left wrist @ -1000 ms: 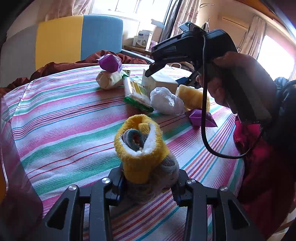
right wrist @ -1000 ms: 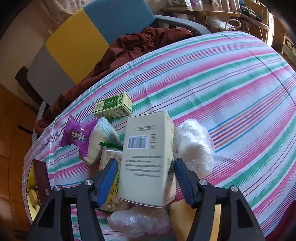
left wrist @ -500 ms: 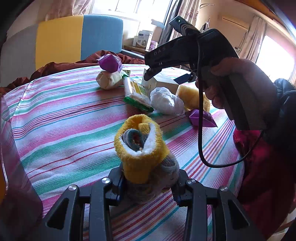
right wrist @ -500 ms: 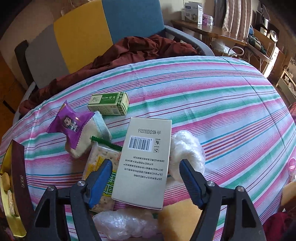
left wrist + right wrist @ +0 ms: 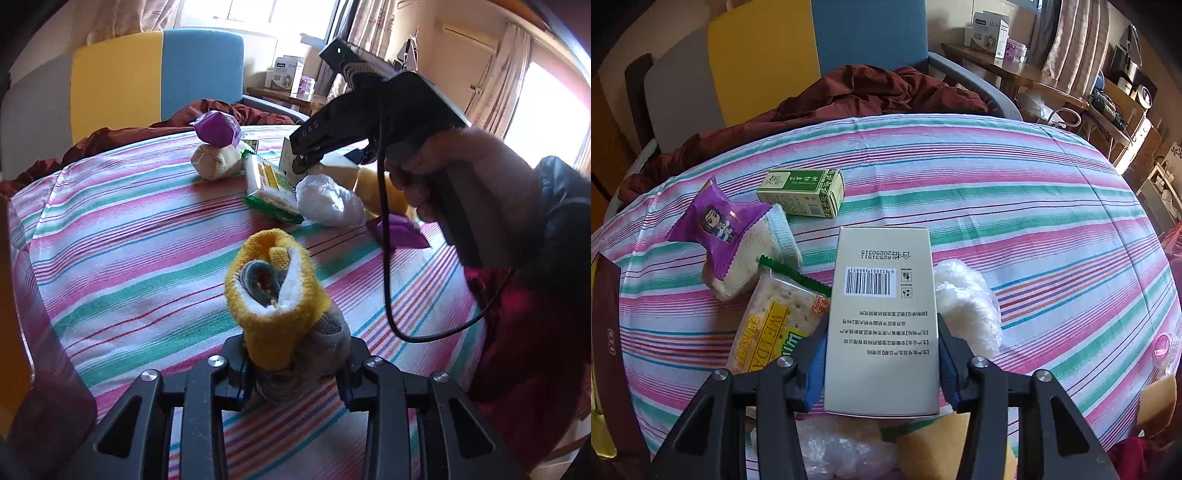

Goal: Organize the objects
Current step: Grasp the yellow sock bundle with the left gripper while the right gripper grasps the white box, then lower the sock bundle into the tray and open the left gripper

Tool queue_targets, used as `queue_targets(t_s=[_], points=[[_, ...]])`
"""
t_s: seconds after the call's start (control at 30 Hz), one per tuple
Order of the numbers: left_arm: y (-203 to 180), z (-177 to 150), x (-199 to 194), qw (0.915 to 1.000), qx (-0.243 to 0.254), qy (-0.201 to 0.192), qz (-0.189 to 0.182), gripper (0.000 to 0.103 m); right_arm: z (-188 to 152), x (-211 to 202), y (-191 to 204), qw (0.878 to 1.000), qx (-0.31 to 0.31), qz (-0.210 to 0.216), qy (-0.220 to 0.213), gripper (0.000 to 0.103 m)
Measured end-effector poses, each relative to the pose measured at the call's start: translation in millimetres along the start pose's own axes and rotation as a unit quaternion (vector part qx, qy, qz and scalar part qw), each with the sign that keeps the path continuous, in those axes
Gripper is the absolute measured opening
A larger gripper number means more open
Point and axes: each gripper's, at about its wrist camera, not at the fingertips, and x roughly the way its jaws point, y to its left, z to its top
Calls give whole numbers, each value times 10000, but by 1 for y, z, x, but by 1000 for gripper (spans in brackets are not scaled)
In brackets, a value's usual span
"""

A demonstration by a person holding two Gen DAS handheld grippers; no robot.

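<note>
Two grippers are at work over the striped tablecloth (image 5: pixel 1015 184). The left gripper (image 5: pixel 295 373) pinches a rolled yellow-cuffed sock (image 5: pixel 280 306) standing on the cloth. The right gripper (image 5: pixel 882 363) has just been closing, its blue pads now against a beige box (image 5: pixel 882 306) between cracker packet (image 5: pixel 775 325) and white bag (image 5: pixel 967 306). Farther off lies a green carton (image 5: pixel 801 190).

Bare striped cloth (image 5: pixel 1015 177) beyond clutter

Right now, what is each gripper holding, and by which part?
Left gripper clamps the rolled socks at their lower end. Right gripper, jaws just closing, pinches the beige box by its long sides near the bottom.
</note>
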Motion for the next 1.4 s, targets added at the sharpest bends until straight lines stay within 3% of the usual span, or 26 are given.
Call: queue_targets(t_s=[0.27,0.43,0.57,0.73,0.8,0.9,0.97,1.17,1.27,1.4], points=[[-7,16,-50,9989,57,-425,165,35,-1,-1,-1,10000,-25,2,-15,50],[27,12,-100,9943,-358,-546,838,35,-2,-1,1,10000,-88,-41,-21,50],[79,-9,-149,9789,-1082,-572,1634,36,-3,-1,3,9999,-121,-76,-32,50],[140,-48,-185,9475,-1744,-285,2666,37,-4,-2,6,9997,-200,-146,-43,50],[159,-63,-191,9350,-1994,-120,2931,38,-5,-2,6,9997,-205,-156,-47,50],[172,-79,-193,9240,-2153,4,3160,40,-5,-2,6,9997,-201,-160,-52,50],[176,-86,-195,9195,-2167,84,3277,43,-5,-2,7,9996,-212,-177,-57,50],[177,-97,-195,9119,-2134,137,3502,64,-5,-3,7,9995,-231,-197,-68,50],[178,-98,-200,9104,-2173,24,3521,64,-5,-3,6,9996,-189,-195,-66,50],[179,-97,-211,9023,-2309,-201,3634,64,-3,-12,-2,9995,16,-216,-225,50]])
